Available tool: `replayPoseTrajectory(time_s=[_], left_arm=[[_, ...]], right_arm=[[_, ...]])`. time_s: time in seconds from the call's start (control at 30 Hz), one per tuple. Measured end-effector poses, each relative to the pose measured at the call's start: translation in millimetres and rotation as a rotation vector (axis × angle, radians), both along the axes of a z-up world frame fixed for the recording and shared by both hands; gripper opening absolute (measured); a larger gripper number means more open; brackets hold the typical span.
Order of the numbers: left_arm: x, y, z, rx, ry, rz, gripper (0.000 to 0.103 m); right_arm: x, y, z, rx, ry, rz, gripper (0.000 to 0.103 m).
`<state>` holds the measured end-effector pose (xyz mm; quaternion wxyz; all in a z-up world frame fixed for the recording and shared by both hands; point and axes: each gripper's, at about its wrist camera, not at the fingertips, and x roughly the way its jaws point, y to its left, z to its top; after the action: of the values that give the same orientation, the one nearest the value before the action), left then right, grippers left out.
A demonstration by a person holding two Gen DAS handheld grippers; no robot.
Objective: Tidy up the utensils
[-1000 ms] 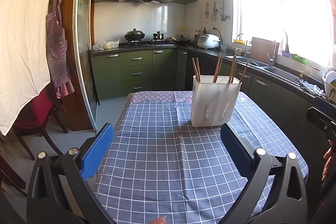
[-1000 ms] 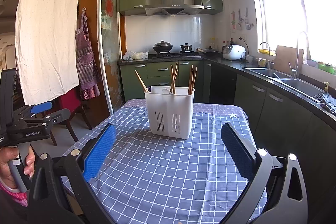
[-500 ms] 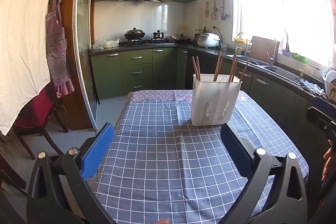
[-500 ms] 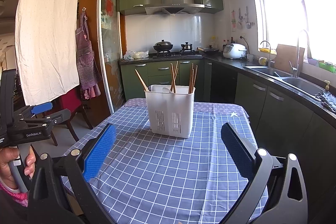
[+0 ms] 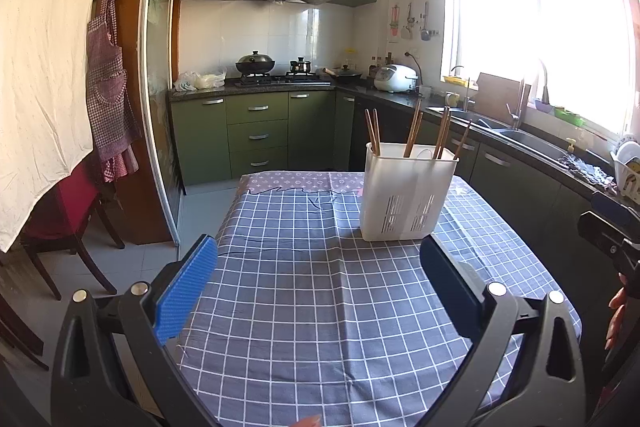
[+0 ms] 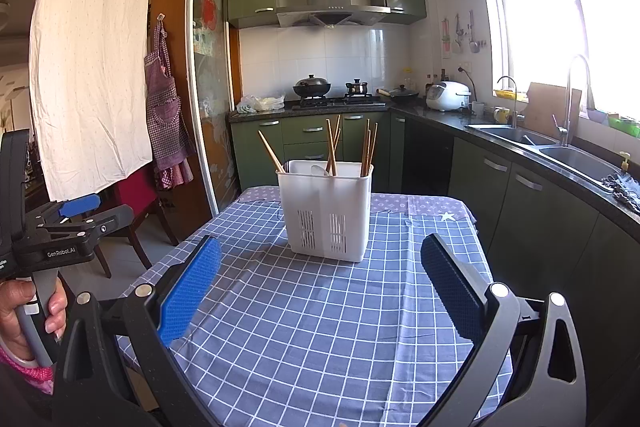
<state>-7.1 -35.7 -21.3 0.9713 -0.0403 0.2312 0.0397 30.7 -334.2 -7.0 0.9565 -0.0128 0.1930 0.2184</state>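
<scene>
Your left gripper (image 5: 318,281) and right gripper (image 6: 320,281) are both spread and empty, short of the white caddy (image 6: 326,211) on the counter (image 6: 304,327). The chopsticks (image 6: 330,147) standing in it look light, stiff and slippery, so pinch one near its upper end.

Table (image 6: 320,327): near half bare, open passage to both edges. Sole obstacle: white utensil holder (image 6: 326,211) toward far edge, chopsticks (image 6: 331,147) projecting above its rim.

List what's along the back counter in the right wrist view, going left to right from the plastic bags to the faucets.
plastic bags → black wok → small pot → pan with a lid → rice cooker → mug → cutting board
</scene>
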Motion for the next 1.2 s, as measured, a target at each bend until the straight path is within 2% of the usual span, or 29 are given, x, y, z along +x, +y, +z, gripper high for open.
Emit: replayPoseTrajectory(time_s=[0.4, 0.63, 0.77, 0.87, 1.07, 1.2], left_arm=[[1.3, -2.5, -0.6, 0.015, 0.002, -0.024, 0.096], [6.5, -8.7, -4.6, 0.014, 0.039, -0.058, 0.096], [5.1, -10.2, -6.0, 0.009, 0.007, -0.088, 0.096], [3.9, -14.3, -6.1, 0.057, -0.016, -0.065, 0.096], [10.5, -13.8, -8.9, 0.064, 0.021, -0.034, 0.096], [16.0, -7.3, -14.5, 0.026, 0.057, -0.040, 0.096]], right_arm=[[1.0, -0.2, -2.9, -0.004, 0.006, 0.003, 0.099], [3.5, 0.2, -4.7, -0.008, 0.011, 0.002, 0.099], [4.8, 0.1, -5.9, -0.009, 0.014, 0.003, 0.099], [5.8, -0.9, -7.3, -0.008, 0.018, 0.005, 0.098], [7.9, -2.2, -8.4, -0.005, 0.025, 0.008, 0.099], [8.8, -2.9, -9.0, -0.005, 0.029, 0.009, 0.099]])
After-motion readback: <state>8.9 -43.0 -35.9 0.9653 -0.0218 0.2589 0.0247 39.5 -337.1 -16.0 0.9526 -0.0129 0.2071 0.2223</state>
